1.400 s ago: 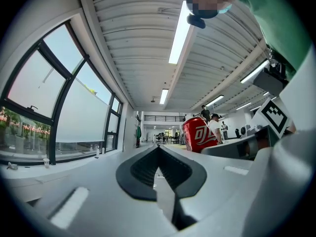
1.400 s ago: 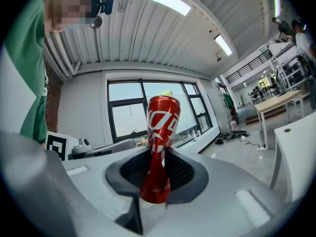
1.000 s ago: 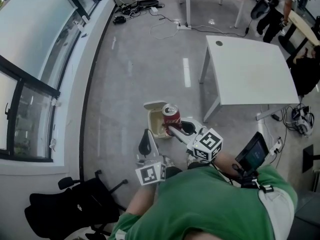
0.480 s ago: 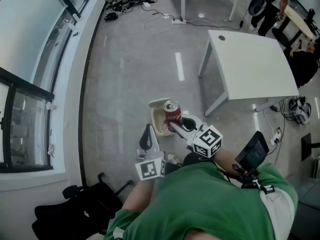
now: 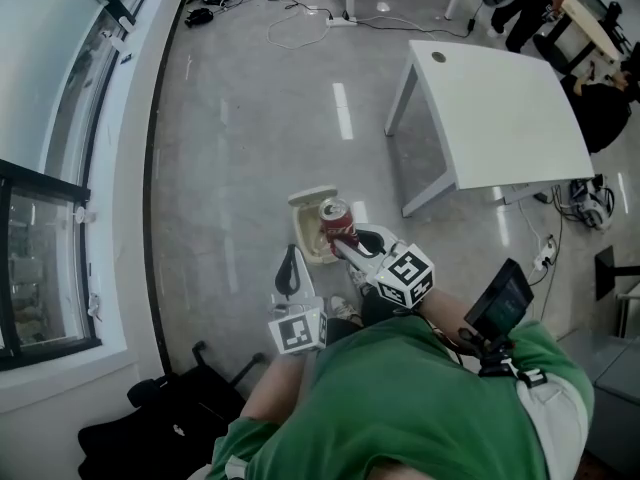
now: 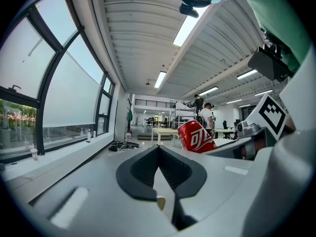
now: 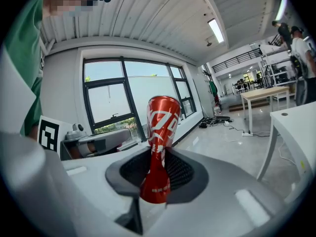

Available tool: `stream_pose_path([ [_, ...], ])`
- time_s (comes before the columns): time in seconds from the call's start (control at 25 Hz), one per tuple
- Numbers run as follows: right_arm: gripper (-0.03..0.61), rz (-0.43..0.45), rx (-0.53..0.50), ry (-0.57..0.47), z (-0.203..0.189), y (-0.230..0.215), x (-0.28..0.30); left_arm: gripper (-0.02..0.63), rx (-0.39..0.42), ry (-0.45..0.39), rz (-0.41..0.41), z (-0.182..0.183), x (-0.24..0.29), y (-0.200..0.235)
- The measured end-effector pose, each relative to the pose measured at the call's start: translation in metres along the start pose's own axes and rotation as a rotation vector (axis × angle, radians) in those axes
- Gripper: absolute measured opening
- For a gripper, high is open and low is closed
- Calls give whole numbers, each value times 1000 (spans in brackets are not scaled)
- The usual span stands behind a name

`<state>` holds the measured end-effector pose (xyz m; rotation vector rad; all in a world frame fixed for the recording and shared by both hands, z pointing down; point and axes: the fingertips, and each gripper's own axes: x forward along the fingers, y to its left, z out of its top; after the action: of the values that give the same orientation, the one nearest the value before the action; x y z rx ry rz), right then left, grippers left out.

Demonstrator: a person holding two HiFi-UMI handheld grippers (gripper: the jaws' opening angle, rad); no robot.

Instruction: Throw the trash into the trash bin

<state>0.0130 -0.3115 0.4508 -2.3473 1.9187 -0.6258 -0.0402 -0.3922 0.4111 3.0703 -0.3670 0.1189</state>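
I keep my right gripper (image 5: 345,247) pinching the crushed can (image 5: 337,223), my left gripper (image 5: 291,260) pressed together and empty, and centre the can above the trash bin (image 5: 301,232) before releasing.

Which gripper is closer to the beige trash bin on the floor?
Right. The right gripper holds a red can over the trash bin; the left gripper, fingers shut and empty, sits short of it, nearer the person.

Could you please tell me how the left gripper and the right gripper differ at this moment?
The right gripper is clamped on a dented red can; the left gripper has its jaws together on nothing. In the head view the right gripper holds its can in line with the trash bin, while the left gripper sits short of it. Both carry marker cubes.
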Motion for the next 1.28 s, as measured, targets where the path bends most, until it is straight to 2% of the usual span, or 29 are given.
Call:
stream_pose_path([
  [0.24, 91, -4, 3, 64, -19, -31, 14, 5, 5, 59, 11, -20, 28, -1],
  [0.4, 91, 1, -7, 112, -39, -48, 31, 5, 5, 121, 24, -47, 42, 2],
  [0.88, 91, 72, -19, 316, -147, -90, 81, 5, -18, 352, 135, -145, 61, 17],
  [1.28, 91, 114, -5, 430, -220, -107, 115, 5, -12, 468, 126, -219, 65, 22],
])
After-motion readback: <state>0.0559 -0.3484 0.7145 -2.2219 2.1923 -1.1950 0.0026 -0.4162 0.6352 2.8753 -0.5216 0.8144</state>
